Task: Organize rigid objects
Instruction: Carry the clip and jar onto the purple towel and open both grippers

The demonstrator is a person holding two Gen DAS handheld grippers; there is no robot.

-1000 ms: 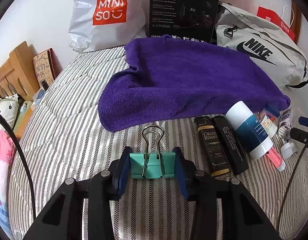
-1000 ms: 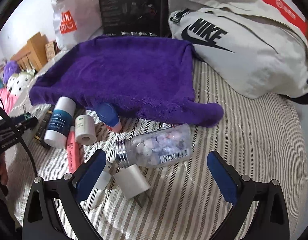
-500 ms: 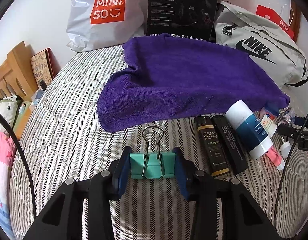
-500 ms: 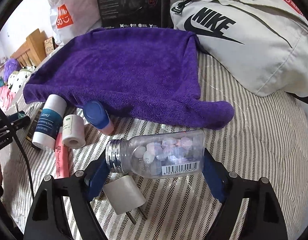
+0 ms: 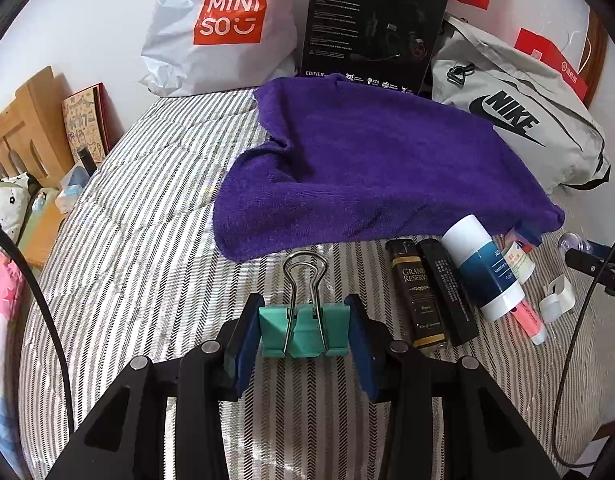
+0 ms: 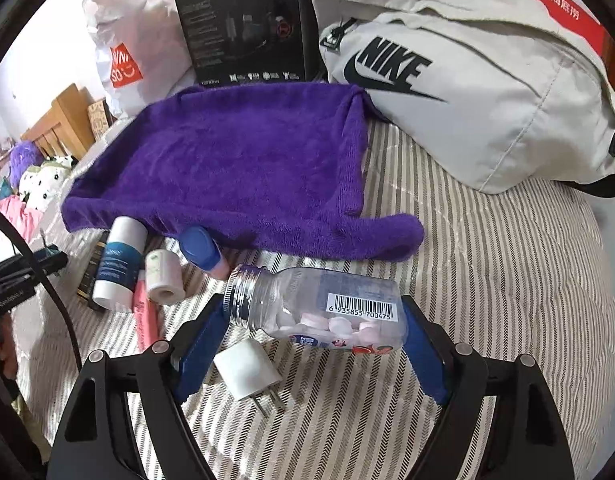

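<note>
In the left wrist view my left gripper [image 5: 304, 330] is shut on a green binder clip [image 5: 303, 340] and holds it above the striped bedcover, its wire handles pointing forward. In the right wrist view my right gripper [image 6: 315, 318] is shut on a clear tablet bottle [image 6: 347, 304]. The bottle lies crosswise, silver neck at the left finger and base at the right, barcode up. Just below it lies a white charger plug [image 6: 247, 368]. A purple towel [image 6: 243, 168] is spread beyond both grippers.
Two dark lighters [image 5: 417, 296], a white-and-blue tube [image 5: 481, 266], a pink tube [image 5: 529, 320], a small white roll [image 6: 163, 276] and a blue-capped bottle [image 6: 203, 248] lie along the towel's near edge. A Nike bag [image 6: 467, 92], a black box [image 5: 371, 20] and a Miniso bag [image 5: 223, 28] stand behind.
My right gripper moved forward around the tablet bottle and shut on its two ends; the bottle turned barcode up. The left gripper kept hold of the clip and barely moved.
</note>
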